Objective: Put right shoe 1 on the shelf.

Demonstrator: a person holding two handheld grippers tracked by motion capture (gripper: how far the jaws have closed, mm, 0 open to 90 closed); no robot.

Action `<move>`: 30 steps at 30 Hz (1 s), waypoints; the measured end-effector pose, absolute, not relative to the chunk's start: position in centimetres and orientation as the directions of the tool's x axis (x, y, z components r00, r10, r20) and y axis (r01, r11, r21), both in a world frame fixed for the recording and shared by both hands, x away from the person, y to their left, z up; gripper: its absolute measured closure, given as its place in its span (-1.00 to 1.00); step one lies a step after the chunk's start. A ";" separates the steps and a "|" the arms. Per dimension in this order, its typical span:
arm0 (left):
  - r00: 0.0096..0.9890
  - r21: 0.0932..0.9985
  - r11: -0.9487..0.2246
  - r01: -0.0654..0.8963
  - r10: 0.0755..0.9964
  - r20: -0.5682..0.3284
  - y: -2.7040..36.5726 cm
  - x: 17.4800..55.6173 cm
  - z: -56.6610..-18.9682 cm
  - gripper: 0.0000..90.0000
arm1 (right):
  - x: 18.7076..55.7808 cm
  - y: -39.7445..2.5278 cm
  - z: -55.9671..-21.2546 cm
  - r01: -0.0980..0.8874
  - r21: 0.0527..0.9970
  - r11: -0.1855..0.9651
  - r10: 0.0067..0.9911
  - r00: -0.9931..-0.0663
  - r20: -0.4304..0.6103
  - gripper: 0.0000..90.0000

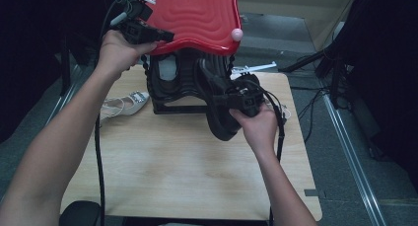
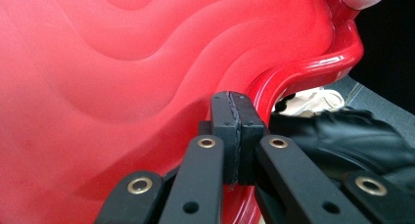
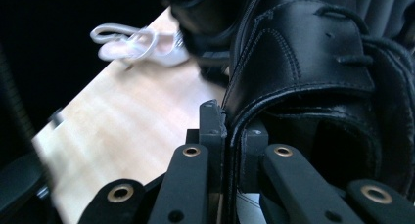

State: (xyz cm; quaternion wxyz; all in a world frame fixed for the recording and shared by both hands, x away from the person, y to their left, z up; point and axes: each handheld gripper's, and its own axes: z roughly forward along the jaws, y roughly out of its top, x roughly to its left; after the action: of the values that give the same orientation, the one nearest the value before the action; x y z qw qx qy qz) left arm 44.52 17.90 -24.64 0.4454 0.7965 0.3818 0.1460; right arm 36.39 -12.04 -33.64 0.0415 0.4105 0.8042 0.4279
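High view overhead, facing forward-down; gripper views close-up (right perhaps tilted); all share black shoe.

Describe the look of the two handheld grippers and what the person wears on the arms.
Both the left gripper and right gripper are black, with flat link arms pinned by brass-ringed rivets and blocky black jaws. A black cable trails from each. The forearms are bare, with no sleeves or gloves.

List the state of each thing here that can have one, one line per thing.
Red lid: raised, held up at its edge.
Left claw: shut on the red lid's rim.
Black shoe: lifted off the table, held by its collar.
Right claw: shut on the black shoe.
White sandal: lying on the table, untouched.
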 end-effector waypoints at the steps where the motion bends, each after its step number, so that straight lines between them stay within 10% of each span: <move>1: 0.666 0.822 -0.312 0.477 0.738 -0.106 17.9 44.5 -24.7 1.00 | 36.8 -11.7 -33.8 0.617 0.730 0.295 0.706 -0.655 0.268 0.90; 30: 0.677 0.825 -0.331 0.458 0.731 -0.083 18.2 44.3 -24.7 1.00 | 41.3 -4.2 -38.9 0.508 0.819 0.266 0.819 -0.567 0.086 0.87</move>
State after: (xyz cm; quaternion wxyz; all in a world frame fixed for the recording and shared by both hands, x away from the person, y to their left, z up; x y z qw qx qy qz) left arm 44.32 18.17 -24.73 0.4437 0.8010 0.3712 0.1539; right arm 41.32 -4.17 -38.88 0.1814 0.4284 0.7747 0.4284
